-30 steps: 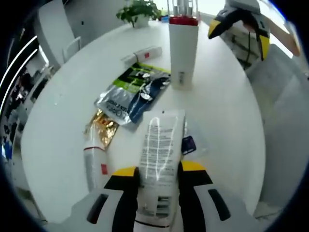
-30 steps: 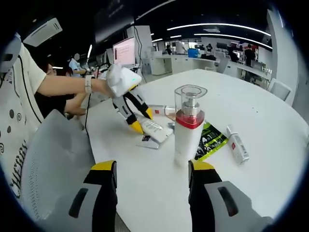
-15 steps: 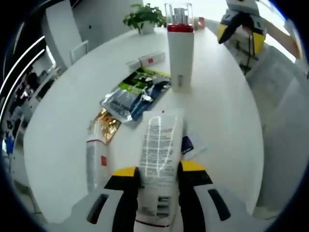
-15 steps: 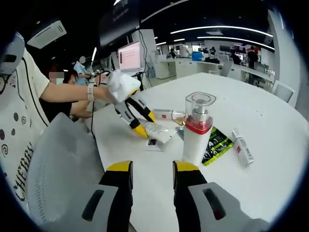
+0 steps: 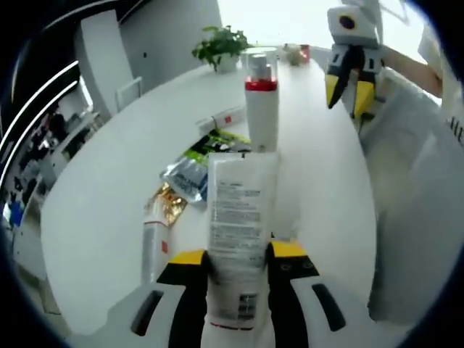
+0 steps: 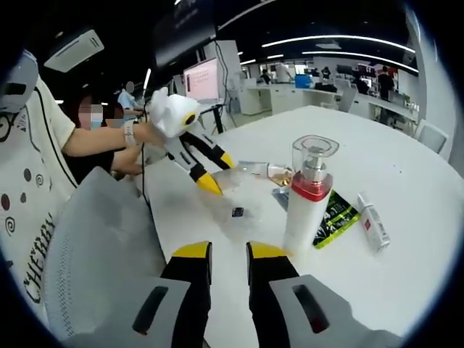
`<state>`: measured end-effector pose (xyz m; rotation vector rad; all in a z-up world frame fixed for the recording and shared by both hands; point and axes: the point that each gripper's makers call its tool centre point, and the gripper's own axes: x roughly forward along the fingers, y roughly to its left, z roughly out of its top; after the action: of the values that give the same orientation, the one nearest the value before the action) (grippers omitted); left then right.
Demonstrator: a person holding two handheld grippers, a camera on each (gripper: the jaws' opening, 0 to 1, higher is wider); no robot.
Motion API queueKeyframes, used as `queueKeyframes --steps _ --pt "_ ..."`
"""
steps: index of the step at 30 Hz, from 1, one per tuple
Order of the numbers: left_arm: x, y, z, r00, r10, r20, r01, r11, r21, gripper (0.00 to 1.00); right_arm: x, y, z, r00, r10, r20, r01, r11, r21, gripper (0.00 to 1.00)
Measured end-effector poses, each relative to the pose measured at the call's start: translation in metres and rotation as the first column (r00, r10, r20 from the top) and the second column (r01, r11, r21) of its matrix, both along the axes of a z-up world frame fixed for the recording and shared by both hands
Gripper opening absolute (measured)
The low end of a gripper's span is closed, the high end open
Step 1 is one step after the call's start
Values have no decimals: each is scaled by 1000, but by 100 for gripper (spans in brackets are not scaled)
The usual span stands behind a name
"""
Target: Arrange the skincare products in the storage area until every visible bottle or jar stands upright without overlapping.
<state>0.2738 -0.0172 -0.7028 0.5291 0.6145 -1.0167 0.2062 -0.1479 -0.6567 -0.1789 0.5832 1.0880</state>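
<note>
Left claw (image 5: pixel 233 255) clamped on flat white squeeze tube with printed text (image 5: pixel 241 217), tube lifted clear of round white surface (image 5: pixel 101 188), pointing away from camera. Right claw (image 6: pixel 229 251) empty, tips nearly together, hovering over surface near its edge. Tall white pump bottle with red collar and clear cap (image 6: pixel 310 199) upright mid-surface. Green-and-black sachets (image 5: pixel 197 163) flat beside it. Slim white tube with red label (image 5: pixel 154 243) lying by gold foil packet (image 5: pixel 167 203). Small white tube (image 6: pixel 373 221) lying beyond the sachets.
</note>
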Motion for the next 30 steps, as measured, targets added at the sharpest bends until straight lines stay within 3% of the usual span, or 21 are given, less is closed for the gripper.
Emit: queueKeyframes --steps 2,10,16,20,23,25,30 --pt "-3 -6 10 1000 -6 8 6 999 -35 27 1 5 3 1000 4 4 -4 1000 31 27" --pt "-22 -37 40 998 -63 20 65 986 -155 27 -2 16 13 1000 27 15 -28 996 85 25" --pt "-34 -56 51 995 -102 0 99 965 -242 27 2 22 31 999 13 30 -18 983 181 34" --pt "-42 -64 56 991 -130 -24 117 948 -297 26 4 23 42 999 12 34 -19 976 219 34" --pt "-47 -68 59 986 -165 -37 143 933 -331 26 2 27 50 995 37 90 -56 973 224 34" --pt "-51 -71 61 982 -183 -48 154 921 -357 26 0 33 59 994 49 96 -73 962 265 36" --pt "-65 -82 71 971 -232 -57 186 885 -427 26 1 38 66 992 50 112 -82 948 307 40"
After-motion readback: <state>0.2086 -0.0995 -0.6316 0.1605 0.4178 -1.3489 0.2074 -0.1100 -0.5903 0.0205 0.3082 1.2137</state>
